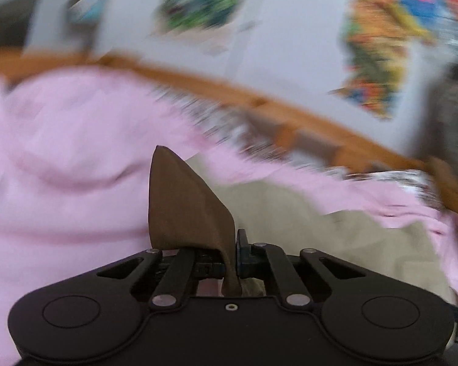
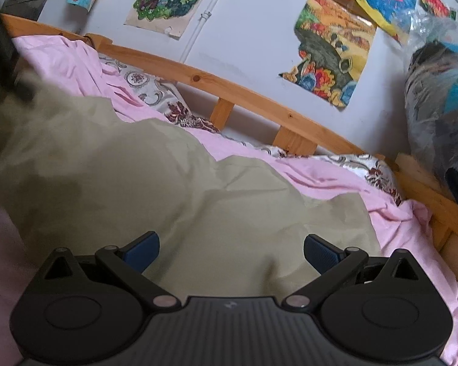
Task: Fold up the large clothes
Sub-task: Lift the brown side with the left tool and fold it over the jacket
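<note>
A wooden bed (image 2: 247,91) carries everything, its rail running from ten o'clock down to four o'clock in the right wrist view. A pink sheet (image 2: 336,180) covers the mattress, rumpled into folds toward ten o'clock. On the sheet lies an olive-green garment (image 2: 155,183), spread across the centre and out to nine o'clock. A patterned floral cloth (image 2: 149,88) lies along the rail side, at the sheet's far edge.

I see the garment (image 2: 155,177), a large olive-khaki cloth, spread loosely and creased over the pink sheet (image 2: 336,180) on the bed. In my left wrist view a pointed fold of its fabric (image 1: 183,201) looks brown and stands upright, pinched in the left claw (image 1: 230,265).
</note>
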A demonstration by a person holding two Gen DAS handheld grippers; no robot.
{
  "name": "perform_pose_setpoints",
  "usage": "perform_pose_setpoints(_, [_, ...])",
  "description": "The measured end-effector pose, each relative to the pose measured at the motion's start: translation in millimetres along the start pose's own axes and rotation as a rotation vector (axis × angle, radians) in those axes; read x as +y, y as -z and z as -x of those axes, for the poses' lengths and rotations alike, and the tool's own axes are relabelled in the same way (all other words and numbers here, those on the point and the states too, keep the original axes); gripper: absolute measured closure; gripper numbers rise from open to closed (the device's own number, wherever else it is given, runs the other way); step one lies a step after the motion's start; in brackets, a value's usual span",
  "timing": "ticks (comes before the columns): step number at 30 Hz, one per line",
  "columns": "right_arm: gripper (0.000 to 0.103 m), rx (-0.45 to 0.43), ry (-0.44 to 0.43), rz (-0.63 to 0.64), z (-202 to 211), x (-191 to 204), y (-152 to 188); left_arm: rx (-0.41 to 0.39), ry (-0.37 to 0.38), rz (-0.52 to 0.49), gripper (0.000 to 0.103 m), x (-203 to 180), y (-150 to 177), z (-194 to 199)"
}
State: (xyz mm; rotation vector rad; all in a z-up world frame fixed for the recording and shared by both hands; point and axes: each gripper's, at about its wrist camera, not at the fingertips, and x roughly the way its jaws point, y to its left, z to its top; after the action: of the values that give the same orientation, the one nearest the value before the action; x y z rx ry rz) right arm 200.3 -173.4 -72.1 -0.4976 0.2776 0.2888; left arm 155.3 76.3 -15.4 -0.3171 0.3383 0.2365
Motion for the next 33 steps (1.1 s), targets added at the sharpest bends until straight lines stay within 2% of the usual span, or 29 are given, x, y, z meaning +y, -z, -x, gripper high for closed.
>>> perform_pose_setpoints(4, [0.0, 0.03, -0.034, -0.05, 1, -16, -1, -0.077, 0.199, -0.148, 0.099, -47, -23, 7])
perform_pose_setpoints(8, [0.001, -0.005, -0.019, -0.096, 14, -39, -5, -0.072, 0.402, -0.293, 0.099, -104, -40, -4])
perform_pose_setpoints(11, [0.001, -0.038, 0.079, -0.109, 24, -64, -9, -0.021, 0.551, -0.353, 0.099, -139, -46, -17])
perform_pose_setpoints(15, [0.002, -0.02, 0.271, -0.15, 25, -116, -3, 0.082, 0.716, -0.368, 0.099, -177, -37, -47])
perform_pose_setpoints(18, [0.004, 0.008, 0.378, -0.256, 23, -161, 7, 0.132, 0.785, -0.457, 0.099, -203, -16, -59])
perform_pose_setpoints(21, [0.004, 0.005, 0.429, -0.376, 30, -197, 16, 0.204, 0.847, -0.543, 0.099, -223, 8, -72])
perform_pose_setpoints(23, [0.004, -0.011, 0.433, -0.436, 35, -215, 23, 0.255, 0.881, -0.578, 0.098, -229, 24, -80])
perform_pose_setpoints(26, [0.004, -0.014, 0.404, -0.524, 36, -234, 32, 0.317, 0.912, -0.647, 0.098, -236, 47, -94])
perform_pose_setpoints(30, [0.004, -0.023, 0.328, -0.631, 33, -249, 43, 0.33, 0.901, -0.749, 0.097, -244, 73, -97])
perform_pose_setpoints(33, [0.004, -0.055, 0.243, -0.694, 35, -254, 45, 0.334, 0.886, -0.773, 0.096, -249, 77, -97])
